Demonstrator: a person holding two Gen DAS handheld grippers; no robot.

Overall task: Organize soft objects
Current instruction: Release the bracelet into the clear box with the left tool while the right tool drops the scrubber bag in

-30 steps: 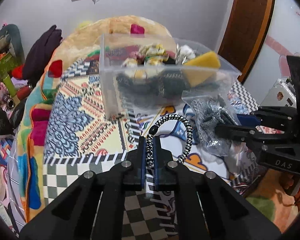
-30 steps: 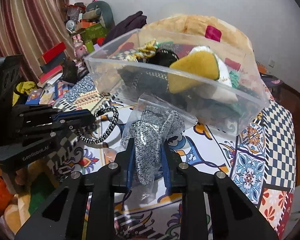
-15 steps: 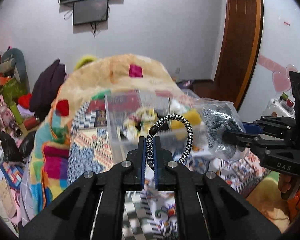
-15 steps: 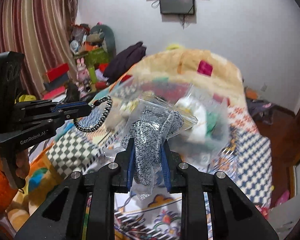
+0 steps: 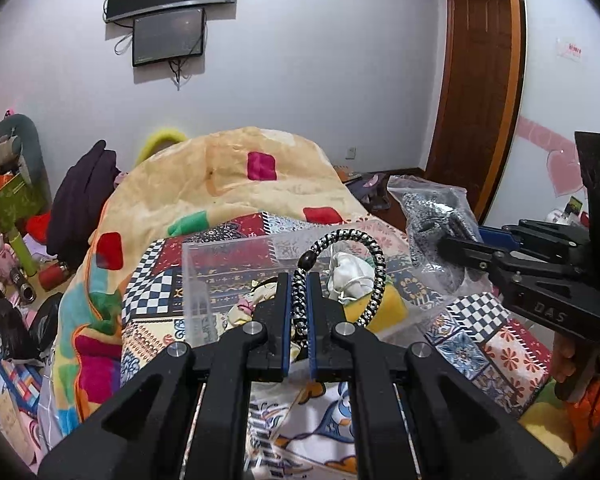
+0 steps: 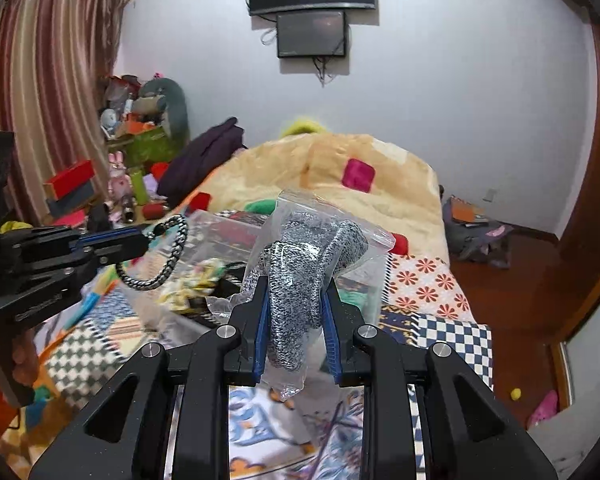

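Two hand-held black tongs hover above a bed covered in a patchwork cloth [image 5: 496, 344], each carrying one soft item over a clear plastic storage bin [image 5: 228, 248] already partly filled with soft things, including a yellow sponge [image 5: 388, 304] and a white crumpled cloth [image 5: 350, 272].

Risks, as a judgement: the black-and-white braided cord loop [image 5: 364, 256] is pinched only at one short stretch, so most of it hangs free and could snag on the bin wall or slip out sideways if the tongs tilt. The clear zip bag holding a grey knitted fabric [image 6: 300, 280] is slick plastic, and it may slide down through the pads; its loose bottom corner already hangs below them. The two tongs are near each other above the bin and could collide if both lower together.

The left tongs [image 5: 299, 312] are nearly closed, their blue-edged pads clamping the cord loop. The right tongs [image 6: 296, 328] are partly open, wide enough for the bag's bulk, squeezing the bagged fabric from both sides. Neither tong touches the bin or bed
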